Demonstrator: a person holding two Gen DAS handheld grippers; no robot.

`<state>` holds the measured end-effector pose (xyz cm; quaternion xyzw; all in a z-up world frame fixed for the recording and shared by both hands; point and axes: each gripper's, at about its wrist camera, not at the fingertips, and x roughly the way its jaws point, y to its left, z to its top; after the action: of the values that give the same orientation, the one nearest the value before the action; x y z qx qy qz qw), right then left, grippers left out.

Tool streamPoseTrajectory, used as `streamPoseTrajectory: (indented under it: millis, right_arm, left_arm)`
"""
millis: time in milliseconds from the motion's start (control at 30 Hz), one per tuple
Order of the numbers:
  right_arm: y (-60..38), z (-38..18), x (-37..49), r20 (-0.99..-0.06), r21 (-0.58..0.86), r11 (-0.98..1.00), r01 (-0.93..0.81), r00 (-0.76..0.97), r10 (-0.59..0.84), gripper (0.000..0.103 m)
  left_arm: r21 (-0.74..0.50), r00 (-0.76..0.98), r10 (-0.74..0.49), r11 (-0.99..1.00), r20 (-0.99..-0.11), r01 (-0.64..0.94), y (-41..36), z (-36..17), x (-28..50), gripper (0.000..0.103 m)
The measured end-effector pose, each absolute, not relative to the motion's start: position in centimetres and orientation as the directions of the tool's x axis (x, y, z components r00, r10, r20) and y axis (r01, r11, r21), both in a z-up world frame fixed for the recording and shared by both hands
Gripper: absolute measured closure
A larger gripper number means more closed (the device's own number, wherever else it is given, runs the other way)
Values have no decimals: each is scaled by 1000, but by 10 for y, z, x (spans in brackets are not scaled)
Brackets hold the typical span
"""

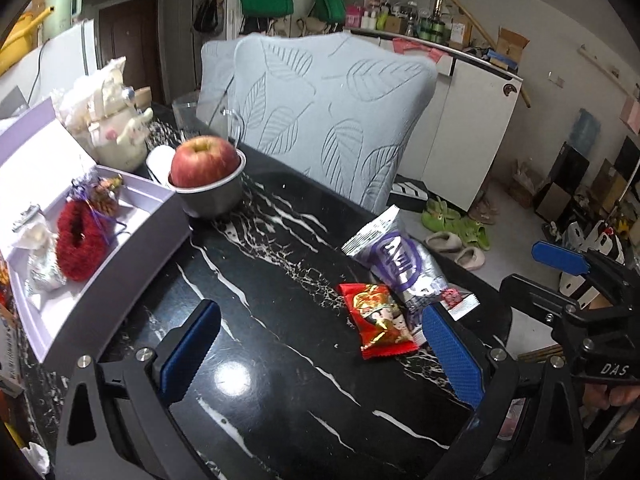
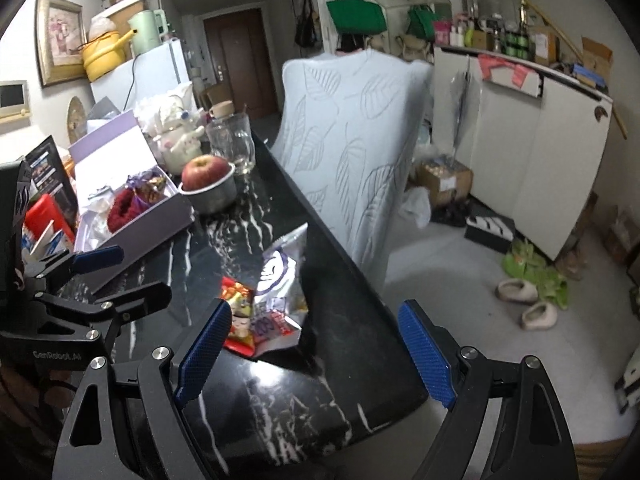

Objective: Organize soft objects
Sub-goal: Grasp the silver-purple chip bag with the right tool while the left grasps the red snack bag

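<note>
Both the left gripper (image 1: 320, 356) and right gripper (image 2: 316, 352) hover with fingers wide and empty over the black marbled desk (image 1: 280, 400), where a red snack packet (image 1: 378, 326) overlaps a silver-purple foil pouch (image 1: 396, 260) near the edge; a careless nudge could tip them off. The open lilac box (image 1: 144, 220) holds a red fuzzy pouch (image 1: 78, 238); a steel bowl (image 1: 216, 198) holds a red apple (image 1: 204, 162).

Dim indoor light, ceiling-lamp glare on glossy table (image 1: 280, 420), fisheye-warped edges.

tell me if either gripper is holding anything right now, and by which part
Nothing is held. The left gripper and the right gripper are both open and empty above the black table; the red snack packet lies untouched.
</note>
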<state>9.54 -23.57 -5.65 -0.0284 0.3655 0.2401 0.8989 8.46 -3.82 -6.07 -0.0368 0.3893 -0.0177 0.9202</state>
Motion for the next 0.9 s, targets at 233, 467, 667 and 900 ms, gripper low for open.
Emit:
streamPoseTrajectory:
  millis: [233,467,667,900]
  right_arm:
    - [-217,-80,126,-708,172,865,-472,551,442,17]
    - [-189,-97,146,-725,183,833,-522,501,473,17]
    - [-177,-111,160,-743,161,840,-518,496,449,18]
    - [-185,-116,165,-722,316,787,-529,404,561,59]
  left_arm:
    - [-97,658,-69,995,-750,-6,-29,-80,101,1]
    - [-92,646,-48,995,-762,-34,-10,-91,104,1]
    - [-91,643,-28,994,-765,-65,0,-93,107,1]
    - [-106,648,-42,992,-760,-60,-4,-92,109,1]
